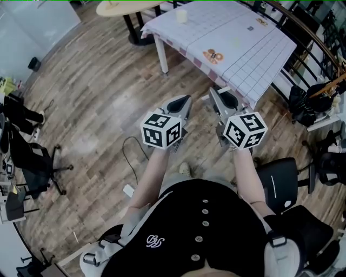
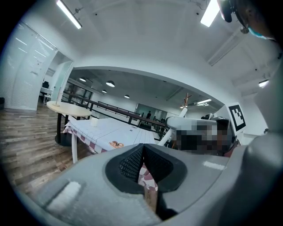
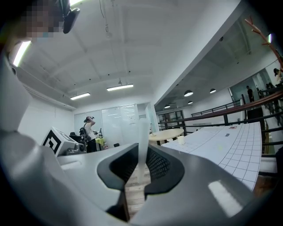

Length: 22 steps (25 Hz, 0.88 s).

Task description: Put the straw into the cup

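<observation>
A small white cup [image 1: 182, 16] stands at the far end of a table with a white checked cloth [image 1: 254, 59]; the same cup [image 2: 93, 122] shows in the left gripper view and, as a small cup [image 3: 180, 140], in the right gripper view. My right gripper [image 3: 141, 152] is shut on a translucent straw [image 3: 142, 132] that stands upright between its pads. My left gripper [image 2: 142, 148] is shut with nothing in it. In the head view both grippers, left [image 1: 184, 100] and right [image 1: 214, 93], are held side by side over the wooden floor, short of the table's near corner.
A round table [image 1: 124, 8] stands beyond the cup's end of the table. A small printed patch [image 1: 213, 55] lies on the cloth. Office chairs stand at the left [image 1: 38, 162] and right [image 1: 281, 184]. A dark railing [image 1: 313, 38] runs behind the table. A cable [image 1: 132, 149] lies on the floor.
</observation>
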Available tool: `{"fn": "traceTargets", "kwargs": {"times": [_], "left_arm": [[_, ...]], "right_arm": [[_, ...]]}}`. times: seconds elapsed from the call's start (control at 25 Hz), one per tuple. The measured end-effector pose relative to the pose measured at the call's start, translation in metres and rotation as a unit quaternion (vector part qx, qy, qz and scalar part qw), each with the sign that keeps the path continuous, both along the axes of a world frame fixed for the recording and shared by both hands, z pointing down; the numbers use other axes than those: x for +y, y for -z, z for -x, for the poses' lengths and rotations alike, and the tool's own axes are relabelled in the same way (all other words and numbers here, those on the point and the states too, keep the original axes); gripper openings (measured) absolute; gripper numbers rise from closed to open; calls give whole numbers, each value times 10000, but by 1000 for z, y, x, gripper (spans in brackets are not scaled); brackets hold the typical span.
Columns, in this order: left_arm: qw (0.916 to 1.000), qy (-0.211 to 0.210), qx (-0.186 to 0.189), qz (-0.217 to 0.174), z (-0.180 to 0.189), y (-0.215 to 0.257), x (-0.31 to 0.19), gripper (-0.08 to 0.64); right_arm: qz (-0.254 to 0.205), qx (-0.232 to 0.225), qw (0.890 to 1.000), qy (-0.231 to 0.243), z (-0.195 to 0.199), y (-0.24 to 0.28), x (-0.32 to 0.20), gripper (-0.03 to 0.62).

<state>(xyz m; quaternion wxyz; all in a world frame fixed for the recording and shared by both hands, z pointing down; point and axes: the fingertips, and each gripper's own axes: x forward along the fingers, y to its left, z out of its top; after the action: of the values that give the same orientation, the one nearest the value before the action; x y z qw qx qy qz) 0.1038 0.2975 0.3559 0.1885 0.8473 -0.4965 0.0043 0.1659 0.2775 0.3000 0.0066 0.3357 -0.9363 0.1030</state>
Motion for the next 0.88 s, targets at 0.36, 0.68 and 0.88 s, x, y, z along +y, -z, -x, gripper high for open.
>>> {"fn": "traceTargets", "kwargs": {"times": [0.36,0.68,0.88], "left_arm": [[10000,69,43,31,25,-8,-40,-3],[9997,140,-121,146,40,-23,-98,-3],[9992,332,-195,63,53,-20,-157,-3]], "right_arm": [[-6,17,9999,100,28,-6,-38,51],[127,-148,9995,229,47,-23,-94,51],[68,-166,9993,332,55,-23,-150,51]]}}
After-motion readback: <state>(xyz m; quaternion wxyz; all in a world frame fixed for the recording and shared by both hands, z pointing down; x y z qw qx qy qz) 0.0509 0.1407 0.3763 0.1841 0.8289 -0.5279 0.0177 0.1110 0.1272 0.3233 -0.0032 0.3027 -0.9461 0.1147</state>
